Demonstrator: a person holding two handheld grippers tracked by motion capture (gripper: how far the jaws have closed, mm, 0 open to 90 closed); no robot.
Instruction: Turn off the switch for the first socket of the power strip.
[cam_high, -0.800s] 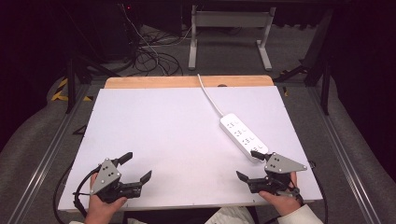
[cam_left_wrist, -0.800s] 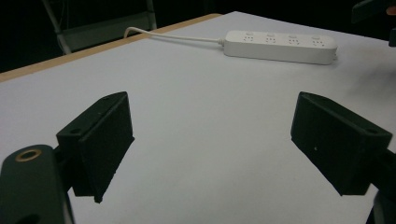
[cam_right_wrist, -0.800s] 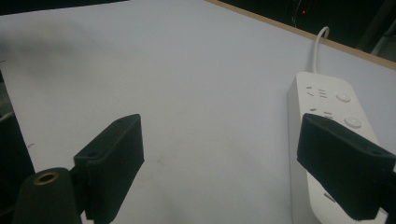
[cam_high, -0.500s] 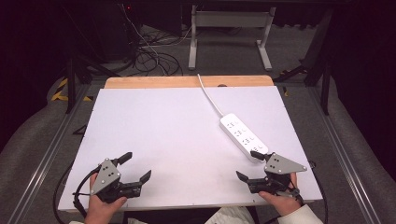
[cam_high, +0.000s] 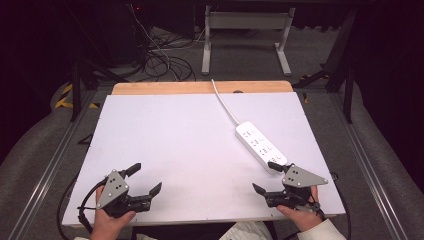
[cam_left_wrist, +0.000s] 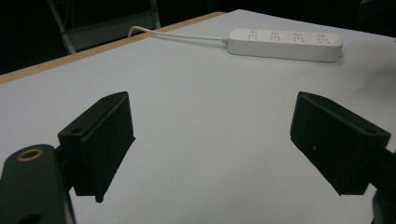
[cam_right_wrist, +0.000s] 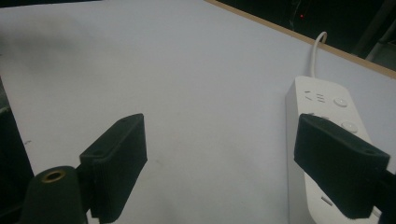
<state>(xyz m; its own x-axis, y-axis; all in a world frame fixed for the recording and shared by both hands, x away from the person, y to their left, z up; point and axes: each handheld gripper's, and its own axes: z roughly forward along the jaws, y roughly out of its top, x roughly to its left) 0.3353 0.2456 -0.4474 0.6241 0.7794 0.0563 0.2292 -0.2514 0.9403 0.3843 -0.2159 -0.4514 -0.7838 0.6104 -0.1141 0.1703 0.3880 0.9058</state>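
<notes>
A white power strip (cam_high: 260, 145) lies on the white table top (cam_high: 185, 145) at the right, its white cable (cam_high: 223, 102) running to the far edge. My right gripper (cam_high: 267, 176) rests near the front right corner, open and holding nothing, with one jaw just at the strip's near end. From the right gripper view the power strip (cam_right_wrist: 322, 121) sits behind the right-hand jaw. My left gripper (cam_high: 145, 179) rests at the front left, open and empty. The left gripper view has the power strip (cam_left_wrist: 285, 44) far across the bare surface.
A wooden strip (cam_high: 200, 87) borders the table's far edge. Beyond it, on the floor, stand a metal frame (cam_high: 245, 35) and a tangle of cables (cam_high: 160, 60). Metal rails (cam_high: 55, 160) run along both sides of the table.
</notes>
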